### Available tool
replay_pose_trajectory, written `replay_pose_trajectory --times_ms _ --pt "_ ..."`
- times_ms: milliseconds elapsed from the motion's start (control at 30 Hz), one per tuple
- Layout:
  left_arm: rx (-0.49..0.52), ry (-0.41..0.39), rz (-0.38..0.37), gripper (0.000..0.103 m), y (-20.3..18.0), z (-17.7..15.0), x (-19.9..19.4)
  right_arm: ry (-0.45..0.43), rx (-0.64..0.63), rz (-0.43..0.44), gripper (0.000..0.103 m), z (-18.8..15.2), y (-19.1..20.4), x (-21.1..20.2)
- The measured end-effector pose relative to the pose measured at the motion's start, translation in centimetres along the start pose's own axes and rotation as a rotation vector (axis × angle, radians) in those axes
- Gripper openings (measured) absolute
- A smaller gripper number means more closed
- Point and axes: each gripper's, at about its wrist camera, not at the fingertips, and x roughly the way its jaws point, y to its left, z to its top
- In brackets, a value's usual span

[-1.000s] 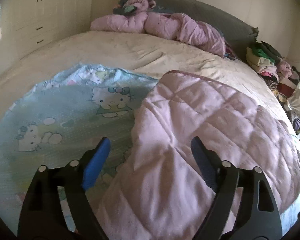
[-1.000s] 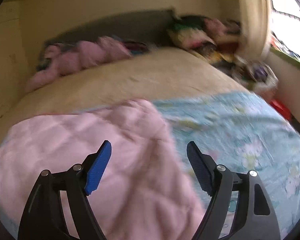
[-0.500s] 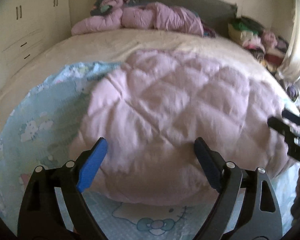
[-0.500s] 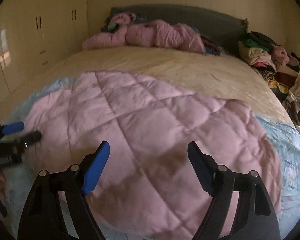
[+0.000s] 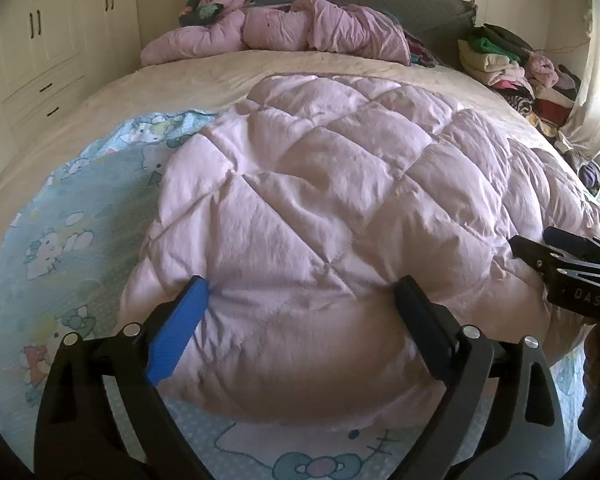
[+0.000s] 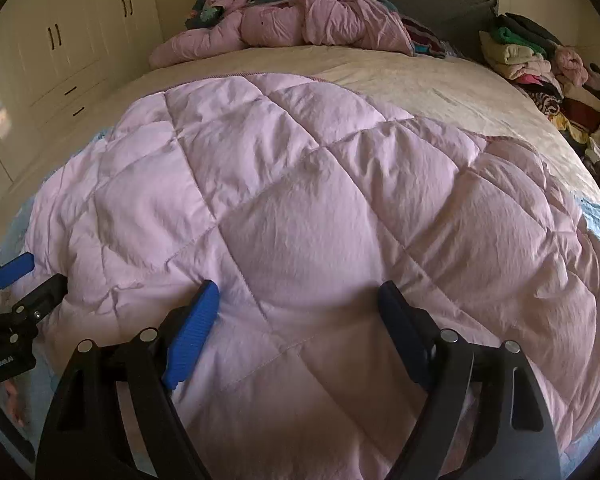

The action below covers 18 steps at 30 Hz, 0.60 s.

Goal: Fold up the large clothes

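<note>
Bedding fills both views: one pink quilted comforter lies folded over on the near part of the bed, on top of one pale blue cartoon-cat sheet that shows along the comforter's left edge and under its near edge. A second pink quilt lies bunched along the head edge of the bed against the grey headboard. One pile of folded clothes sits off the bed's far right corner beside a pale curtain. White wardrobe doors with two pairs of dark handles and two drawer pulls line the left wall.

Two sets of tongs are present. The left tongs hang over the comforter's near left part, their jaws wide apart and opening, with the puffed fabric bulging between them but no pad pressing it. The right tongs hang over the near middle of the comforter, jaws also wide apart and opening, nothing pinched.

Letters "OAS" can be read on the right tongs' body in the left view; "GenRobot.AI" is printed on the left tongs' body in the right view.
</note>
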Motion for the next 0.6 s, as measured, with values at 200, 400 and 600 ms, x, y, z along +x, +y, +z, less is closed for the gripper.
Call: replay_pose_trajectory --times_ms 200,400,600 --pt "-0.018 -0.047 0.072 0.094 1.2 1.0 -2.6 -0.09 0.083 0.103 0.093 -0.1 -2.6 -5.1" --pt "-0.13 -0.07 0.054 0.094 4.4 1.2 -4.9 -0.169 0.159 0.103 0.099 -3.1 -6.1 -10.8" --pt "-0.189 -0.05 0.076 0.094 6.9 0.3 -5.3 -0.143 0.326 0.093 0.099 -7.1 -11.4 -12.9"
